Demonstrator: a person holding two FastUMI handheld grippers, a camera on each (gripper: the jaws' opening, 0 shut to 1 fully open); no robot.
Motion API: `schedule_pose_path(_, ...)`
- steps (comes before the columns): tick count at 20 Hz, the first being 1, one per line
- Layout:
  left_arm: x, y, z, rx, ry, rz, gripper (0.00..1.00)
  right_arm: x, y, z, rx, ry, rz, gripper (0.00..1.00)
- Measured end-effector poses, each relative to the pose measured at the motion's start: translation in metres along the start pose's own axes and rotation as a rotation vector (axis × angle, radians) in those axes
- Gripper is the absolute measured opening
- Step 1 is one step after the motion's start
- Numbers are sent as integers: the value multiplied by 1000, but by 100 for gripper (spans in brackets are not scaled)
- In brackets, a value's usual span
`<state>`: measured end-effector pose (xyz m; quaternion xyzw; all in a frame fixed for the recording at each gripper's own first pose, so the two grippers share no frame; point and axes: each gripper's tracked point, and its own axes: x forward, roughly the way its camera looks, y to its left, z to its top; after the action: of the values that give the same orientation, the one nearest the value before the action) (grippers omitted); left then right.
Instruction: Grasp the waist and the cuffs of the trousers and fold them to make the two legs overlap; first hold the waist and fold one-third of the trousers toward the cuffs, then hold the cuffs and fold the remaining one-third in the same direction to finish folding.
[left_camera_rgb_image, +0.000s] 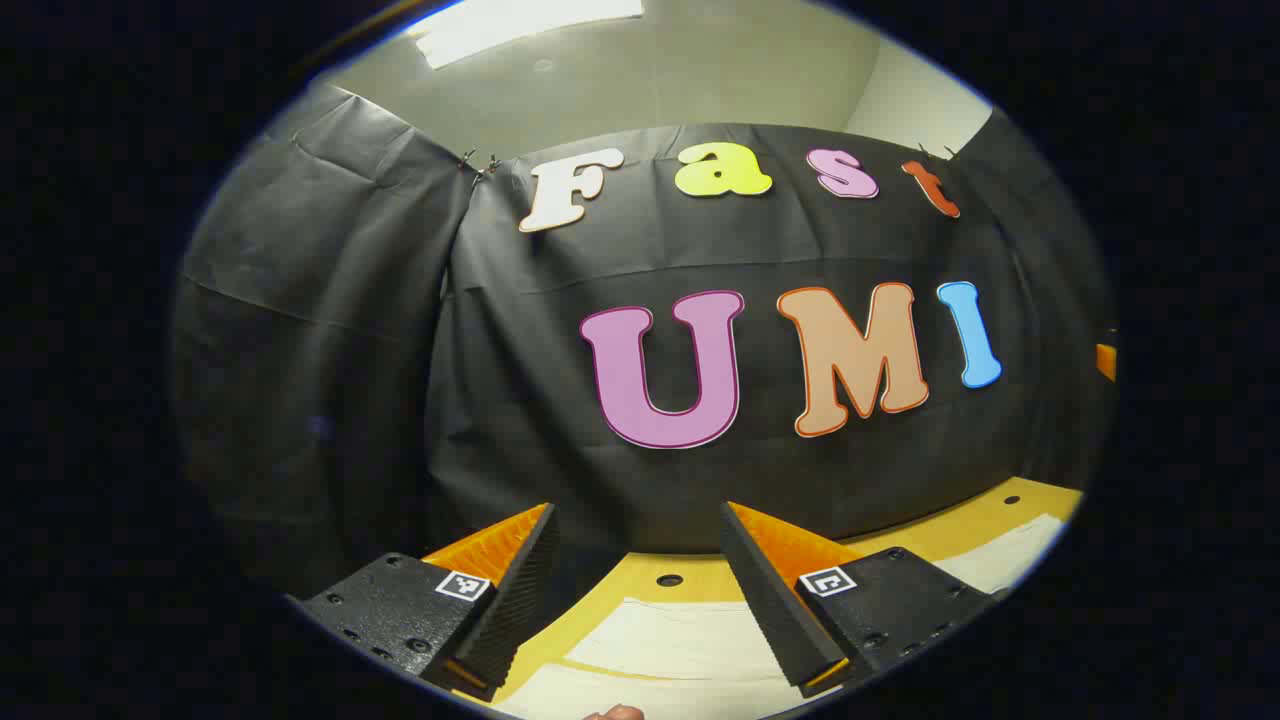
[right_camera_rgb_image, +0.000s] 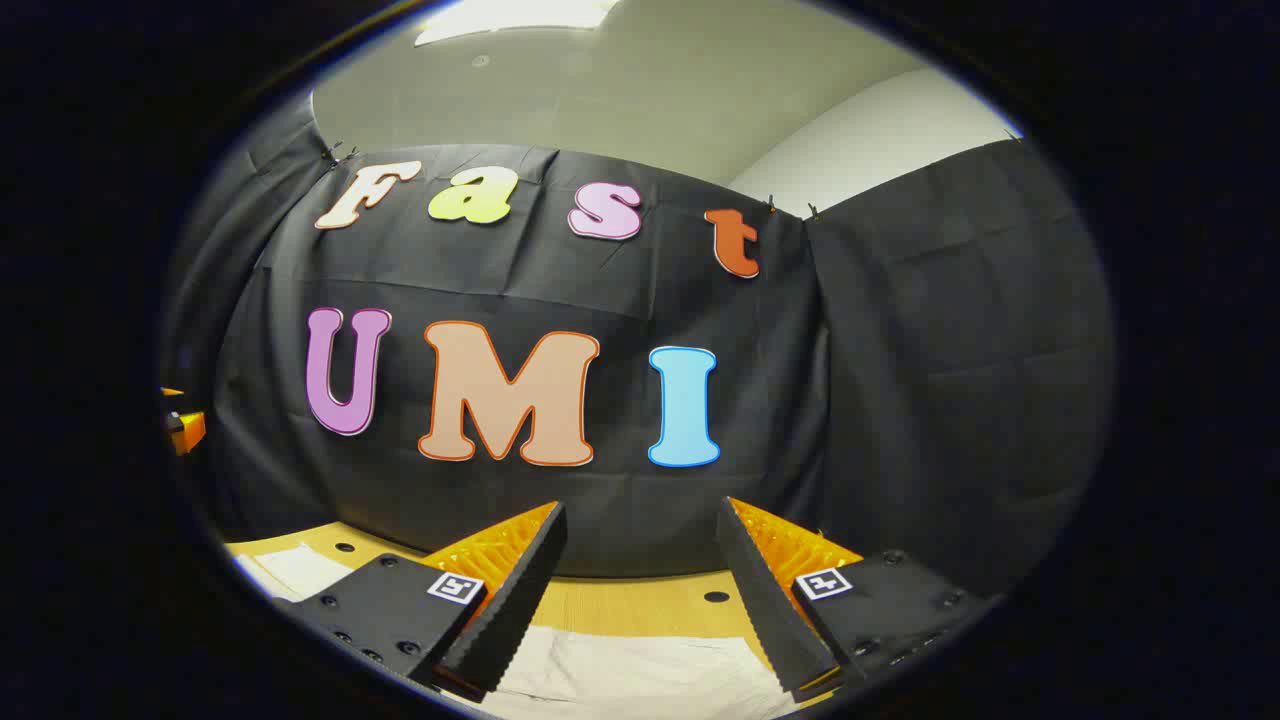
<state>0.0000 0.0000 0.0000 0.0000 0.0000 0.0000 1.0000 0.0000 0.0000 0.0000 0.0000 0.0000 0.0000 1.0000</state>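
Both tongs hang wide open, gripping nothing. The pale trousers (left_camera_rgb_image: 680, 640) lie flat on the bench (left_camera_rgb_image: 1010, 520), just below and ahead of the left tongs (left_camera_rgb_image: 640, 600). Under the right tongs (right_camera_rgb_image: 640, 600) too, cloth running crosswise between both.

Lit from above by a ceiling panel (left_camera_rgb_image: 530, 25) — blown out to glare. Stayed dim below, soft shadow under each gripper's fingers. Curved hard toward the edges with fisheye bend — sharp straight ahead, slightly soft near the bottom rim.
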Motion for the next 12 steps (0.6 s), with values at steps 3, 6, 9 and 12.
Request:
schedule_pose_path(3,2,1,0,-3,4,3,96,4,3,-2,2,6,7,97)
schedule_pose_path(6,1,3,-3,-2,12,9,96,5,5,-1,-10,5,15,97)
schedule_pose_path(9,2,5,-4,-4,14,11,96,7,6,-2,-14,10,21,97)
schedule_pose_path(12,2,5,-6,-1,19,10,96,9,8,2,-16,5,23,97)
